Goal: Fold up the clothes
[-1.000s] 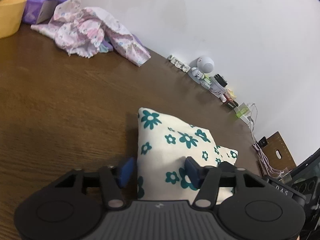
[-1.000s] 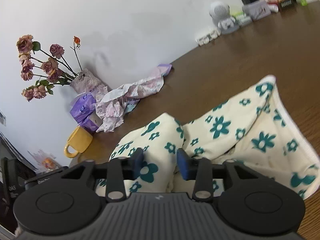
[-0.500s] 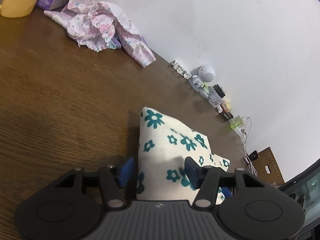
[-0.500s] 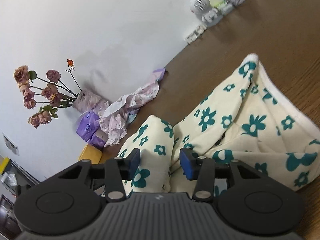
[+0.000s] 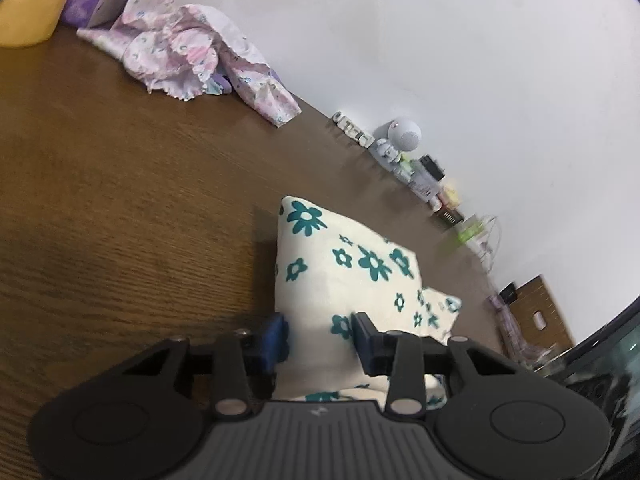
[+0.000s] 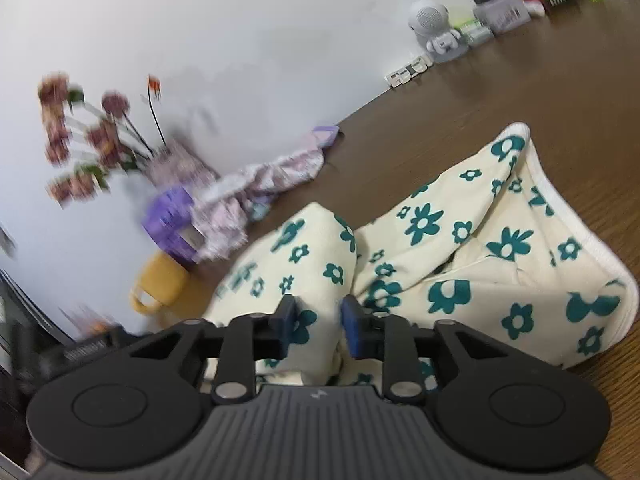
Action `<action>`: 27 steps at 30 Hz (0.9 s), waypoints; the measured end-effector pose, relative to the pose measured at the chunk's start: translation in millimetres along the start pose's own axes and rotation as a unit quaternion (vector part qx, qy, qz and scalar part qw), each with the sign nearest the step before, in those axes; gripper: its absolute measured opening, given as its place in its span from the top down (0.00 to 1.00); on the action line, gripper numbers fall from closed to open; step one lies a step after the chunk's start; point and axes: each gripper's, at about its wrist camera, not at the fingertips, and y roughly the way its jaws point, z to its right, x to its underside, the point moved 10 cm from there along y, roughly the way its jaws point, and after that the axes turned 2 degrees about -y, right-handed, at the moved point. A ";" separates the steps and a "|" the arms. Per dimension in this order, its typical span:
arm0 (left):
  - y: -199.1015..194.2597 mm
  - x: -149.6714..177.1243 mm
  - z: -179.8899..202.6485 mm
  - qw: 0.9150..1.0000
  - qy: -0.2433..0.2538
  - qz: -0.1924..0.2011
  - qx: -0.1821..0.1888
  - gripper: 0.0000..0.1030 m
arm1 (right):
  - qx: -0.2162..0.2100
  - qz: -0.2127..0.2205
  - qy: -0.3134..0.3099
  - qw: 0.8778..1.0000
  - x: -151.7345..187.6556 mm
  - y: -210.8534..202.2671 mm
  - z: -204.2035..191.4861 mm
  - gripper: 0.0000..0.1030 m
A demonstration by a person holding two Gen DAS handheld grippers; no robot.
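Cream garment with teal flowers [image 6: 460, 240] lies bunched on the brown wooden table [image 5: 120, 220], partly folded over itself; white-trimmed edge runs along its right side in the right wrist view.

Left gripper [image 5: 320, 334]: jaws closing, a raised fold of the garment [image 5: 340, 272] between the blue pads. Right-hand pad sits against the cloth; left-hand pad is at the cloth's edge, can't tell whether it presses yet. Garment stands up as a peaked panel straight ahead of the fingers, its far corner pointing away across the table.

Right gripper [image 6: 318, 320]: jaws closing, a bunched ridge of the same garment between them, both pads touching cloth and the fabric looks pinched. The rest of the garment spreads out to the right of and beyond the fingers, resting on the table.

Further out: a crumpled pink-and-lilac garment [image 5: 192, 56] near the wall, well apart from the flowered one. Beside it a purple pack [image 6: 172, 220] and a yellow mug [image 6: 160, 284]. Dried flowers [image 6: 96, 140] behind those, blurred. Along the wall, a small white robot figure [image 6: 436, 28] and a row of small items, too small to identify.
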 end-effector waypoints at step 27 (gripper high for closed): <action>17.0 -23.4 44.7 0.980 0.166 0.062 -0.086 0.63 | 0.074 0.036 -0.193 0.978 -31.4 36.9 -43.6 0.79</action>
